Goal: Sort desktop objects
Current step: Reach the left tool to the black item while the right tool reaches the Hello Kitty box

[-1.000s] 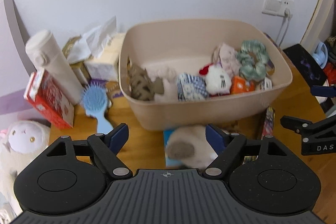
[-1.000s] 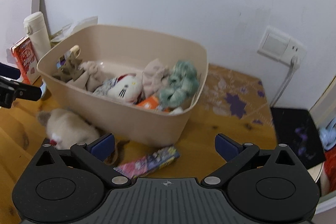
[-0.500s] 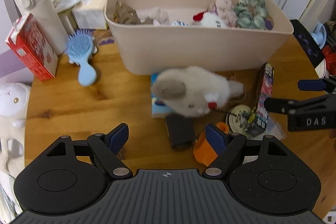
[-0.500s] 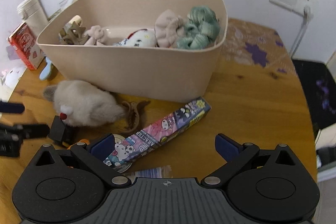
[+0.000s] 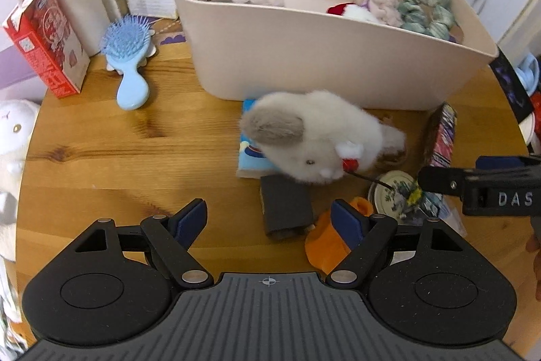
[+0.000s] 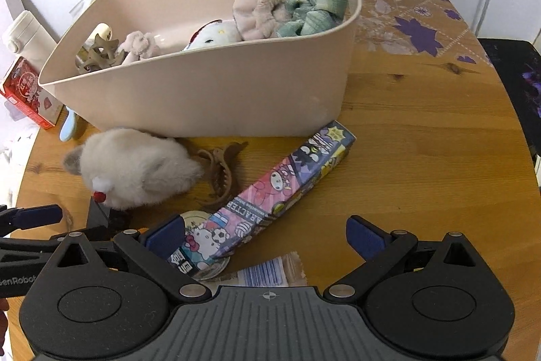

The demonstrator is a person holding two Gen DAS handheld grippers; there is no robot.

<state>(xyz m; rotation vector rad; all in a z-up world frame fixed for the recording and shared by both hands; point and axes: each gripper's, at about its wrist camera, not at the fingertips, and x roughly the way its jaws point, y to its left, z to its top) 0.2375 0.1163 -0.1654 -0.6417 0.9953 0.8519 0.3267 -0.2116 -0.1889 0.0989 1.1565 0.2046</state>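
I see both grippers, left [image 5: 268, 220] and right [image 6: 265, 234], jaws wide and empty. In front of the bin [image 5: 338, 63] lies a plush toy [image 5: 314, 141]; a cartoon-printed box [image 6: 284, 192] lies beside it.

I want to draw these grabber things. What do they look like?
Both are black plastic. The left gripper and right gripper each have two round discs, a ribbed grey middle with a small crosshair mark, silver rivets, and angled black fingers tipped with dark blue pads. White lettering runs along their sides. No cables or sleeves show.
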